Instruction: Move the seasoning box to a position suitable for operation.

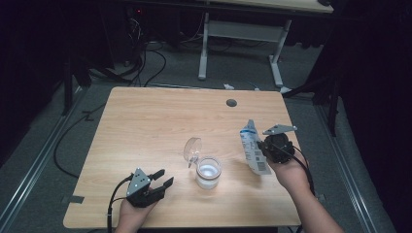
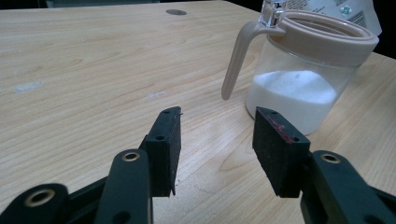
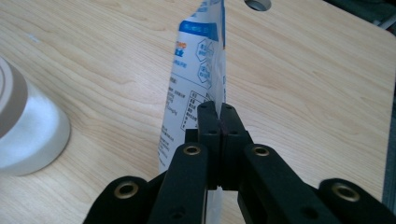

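Observation:
A clear jar with a beige rim and handle stands near the middle of the table, part full of white powder, its clear lid flipped up. The left gripper view has the jar just ahead and to the right. My left gripper rests open on the table to the jar's left, nothing between its jaws. My right gripper is shut on the edge of a white and blue pouch, held upright to the jar's right. The pouch rises from the closed jaws.
The wooden table has a round cable hole near its far edge. Another desk's white legs and cables lie on the floor beyond. The table's right edge is close to my right hand.

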